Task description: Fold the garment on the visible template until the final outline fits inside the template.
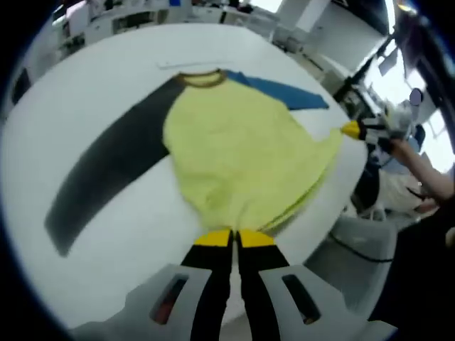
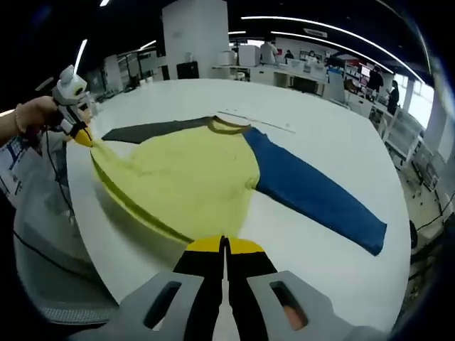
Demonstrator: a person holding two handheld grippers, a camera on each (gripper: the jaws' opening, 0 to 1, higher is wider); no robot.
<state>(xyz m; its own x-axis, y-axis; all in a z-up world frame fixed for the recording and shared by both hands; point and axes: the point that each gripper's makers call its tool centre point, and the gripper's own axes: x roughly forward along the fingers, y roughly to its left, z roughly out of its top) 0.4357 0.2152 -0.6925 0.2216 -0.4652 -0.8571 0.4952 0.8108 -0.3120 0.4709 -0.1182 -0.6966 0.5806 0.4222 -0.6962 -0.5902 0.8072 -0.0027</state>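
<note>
A long-sleeved garment with a yellow body lies collar-away on a white table. One sleeve is dark grey, the other blue. My left gripper is shut on one hem corner; in the right gripper view it comes in from the left with a hand around it. My right gripper is shut on the other hem corner and appears at the right of the left gripper view. The hem is stretched between them, lifted slightly off the table.
A thin pale strip lies on the table just beyond the collar. The table edge is close to the hem. Desks and equipment fill the room behind, with people standing far off.
</note>
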